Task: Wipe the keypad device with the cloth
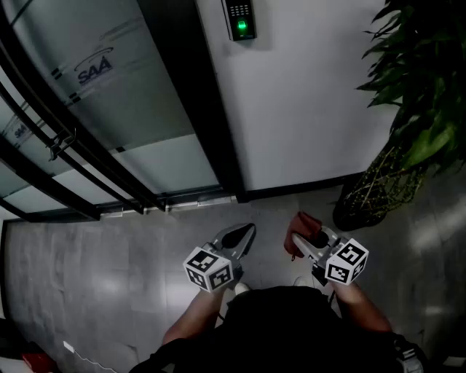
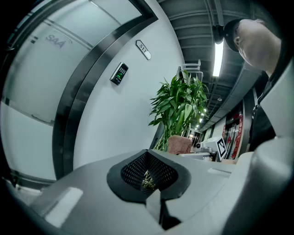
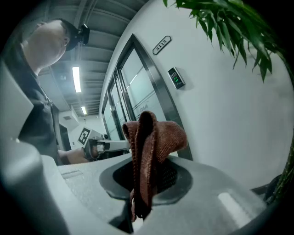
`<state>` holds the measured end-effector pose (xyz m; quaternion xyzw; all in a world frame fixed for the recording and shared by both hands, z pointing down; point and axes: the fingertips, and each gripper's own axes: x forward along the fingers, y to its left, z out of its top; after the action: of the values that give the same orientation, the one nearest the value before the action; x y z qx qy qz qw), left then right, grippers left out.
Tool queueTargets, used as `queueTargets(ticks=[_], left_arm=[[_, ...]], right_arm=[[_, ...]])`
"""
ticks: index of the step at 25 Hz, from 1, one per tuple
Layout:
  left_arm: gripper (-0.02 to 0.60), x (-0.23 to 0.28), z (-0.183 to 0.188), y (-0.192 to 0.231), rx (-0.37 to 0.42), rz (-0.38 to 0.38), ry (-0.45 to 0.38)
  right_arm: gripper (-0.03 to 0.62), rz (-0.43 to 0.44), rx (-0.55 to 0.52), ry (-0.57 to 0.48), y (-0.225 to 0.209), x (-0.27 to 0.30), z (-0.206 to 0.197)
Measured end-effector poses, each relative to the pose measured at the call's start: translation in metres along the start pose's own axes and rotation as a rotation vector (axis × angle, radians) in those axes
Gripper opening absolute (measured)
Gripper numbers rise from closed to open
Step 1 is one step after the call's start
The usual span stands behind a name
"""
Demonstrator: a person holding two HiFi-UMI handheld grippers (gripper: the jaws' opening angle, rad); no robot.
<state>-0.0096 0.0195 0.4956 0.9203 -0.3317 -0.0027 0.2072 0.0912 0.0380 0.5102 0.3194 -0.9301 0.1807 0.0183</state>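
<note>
Left tongs [image 1: 246,232] [image 2: 148,178]: closed, pads together, nothing held. In the left gripper view I see only a small opening behind the closed tips, with bits of green leaf showing through it.

Right tongs [image 1: 300,237] [image 3: 141,186]: clamped on the cloth [image 1: 303,222] [image 3: 149,147]. It is reddish-brown and knitted. It is pinched as a fold between the pads, and a bunched loop stands up above the tips.

Keypad device [image 1: 239,20] [image 2: 119,73] [image 3: 176,77]: mounted on the white wall [image 1: 313,109], just beside the dark door frame [image 1: 196,95], with its green light on. Both tongs are held low in front of me over the grey floor [image 1: 109,269], side by side and well apart from the keypad. The cloth is not touching it.

A number plate [image 2: 143,49] [image 3: 161,44] sits on the wall above the keypad. The plant [image 1: 408,109] [image 2: 179,105] [image 3: 229,23] stands by the wall on my right. The glass door [image 1: 95,80] is to the left of the frame.
</note>
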Motion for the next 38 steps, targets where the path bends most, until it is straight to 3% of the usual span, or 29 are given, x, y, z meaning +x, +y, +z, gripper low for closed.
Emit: queueTargets(ticks=[10, 22, 28, 33, 38], left_arm=[[0.017, 0.010, 0.008, 0.000, 0.018, 0.035, -0.016], [0.017, 0.071, -0.005, -0.026, 0.001, 0.148, -0.028], [0.017, 0.074, 0.044, 0.052, 0.071, 0.132, -0.028], [0.017, 0.079, 0.081, 0.118, 0.102, 0.013, 0.026], [0.017, 0.097, 0.113, 0.175, 0.159, -0.094, 0.064]], right_arm=[[0.049, 0.032, -0.015, 0.001, -0.011, -0.003, 0.007], [0.049, 0.169, -0.043, 0.043, -0.063, -0.036, 0.015], [0.049, 0.135, -0.055, 0.028, -0.080, 0.032, 0.031], [0.049, 0.007, -0.046, -0.009, -0.094, 0.103, 0.054], [0.049, -0.101, -0.163, -0.013, -0.112, 0.165, 0.087]])
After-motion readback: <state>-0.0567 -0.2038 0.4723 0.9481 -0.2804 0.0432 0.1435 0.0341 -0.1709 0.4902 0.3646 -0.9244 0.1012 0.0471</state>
